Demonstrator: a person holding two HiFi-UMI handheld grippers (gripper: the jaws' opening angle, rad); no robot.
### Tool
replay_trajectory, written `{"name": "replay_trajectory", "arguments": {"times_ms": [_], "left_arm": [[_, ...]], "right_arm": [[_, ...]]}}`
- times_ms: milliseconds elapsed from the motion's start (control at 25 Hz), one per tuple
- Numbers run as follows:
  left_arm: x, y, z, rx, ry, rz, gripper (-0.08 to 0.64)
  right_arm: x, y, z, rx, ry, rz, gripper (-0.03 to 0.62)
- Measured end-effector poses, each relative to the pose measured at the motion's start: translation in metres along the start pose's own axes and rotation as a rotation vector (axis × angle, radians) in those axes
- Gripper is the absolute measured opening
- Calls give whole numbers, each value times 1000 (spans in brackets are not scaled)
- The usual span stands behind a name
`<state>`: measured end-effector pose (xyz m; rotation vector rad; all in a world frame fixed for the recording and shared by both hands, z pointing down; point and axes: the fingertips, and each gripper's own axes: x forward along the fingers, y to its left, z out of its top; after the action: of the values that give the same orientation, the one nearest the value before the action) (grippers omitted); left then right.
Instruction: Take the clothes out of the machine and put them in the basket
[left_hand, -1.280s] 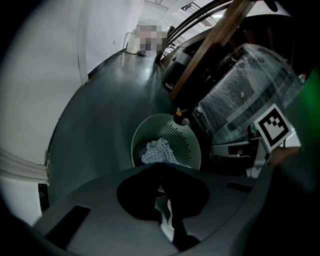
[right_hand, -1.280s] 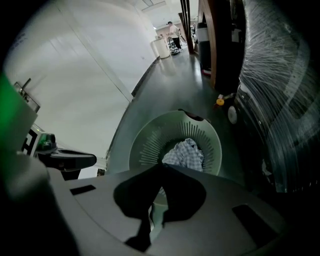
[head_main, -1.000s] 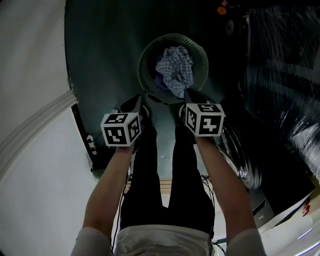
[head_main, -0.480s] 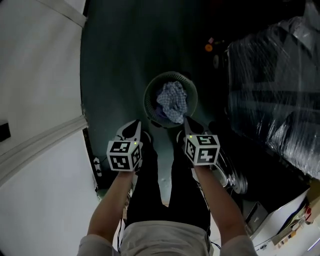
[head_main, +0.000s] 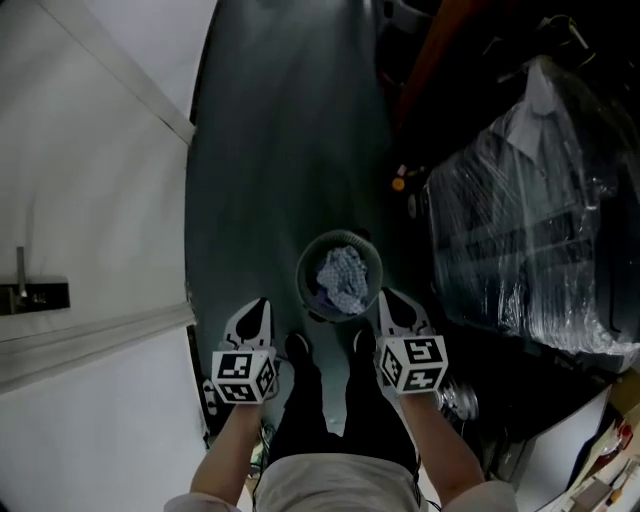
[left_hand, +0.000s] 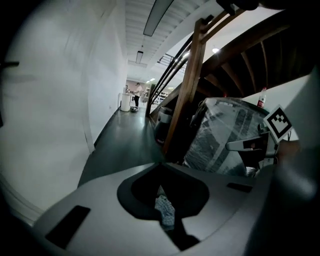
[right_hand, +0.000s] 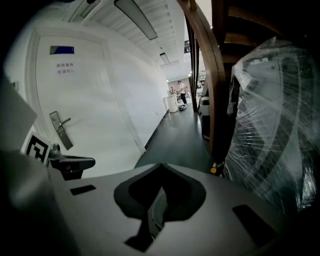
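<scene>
The clothes (head_main: 343, 275), a checked bundle, are found heaped in the basket (head_main: 303, 282), which stands on the floor (head_main: 280, 150). The cloth is judged light, soft and limp, liable to drape and to catch on the rim. A hold is best taken on a raised fold at the crown of the heap, not on a trailing edge.

The left tool (head_main: 258, 306) and the right tool (head_main: 388, 297) are held above the basket, one at either side of its near rim and apart from it; both are seen with jaws together and nothing clamped. The checked scrap glimpsed through the slit of the left tool is probably the heap below, though the view is poor.

The floor is dark, smooth and faintly glossy; no tabletop is present. A white wall (head_main: 90, 130) is recorded on the left, with a door (right_hand: 65, 100) bearing a lever handle; a plastic-wrapped bulk (head_main: 520, 230) stands on the right beside a wooden staircase (left_hand: 192, 75); a lit corridor runs beyond.
</scene>
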<state>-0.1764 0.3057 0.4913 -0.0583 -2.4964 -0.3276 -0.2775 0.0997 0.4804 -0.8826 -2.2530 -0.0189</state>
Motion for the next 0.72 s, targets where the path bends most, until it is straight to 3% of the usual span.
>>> {"name": "replay_trajectory", "arguments": {"times_ms": [400, 720], "left_arm": [[-82, -11, 119, 81, -234, -5, 20], [-148, -20, 186, 135, -410, 12, 21]], "right_arm": [[-91, 31, 110, 22, -268, -1, 6], [-147, 50, 176, -2, -458, 6, 6]]}}
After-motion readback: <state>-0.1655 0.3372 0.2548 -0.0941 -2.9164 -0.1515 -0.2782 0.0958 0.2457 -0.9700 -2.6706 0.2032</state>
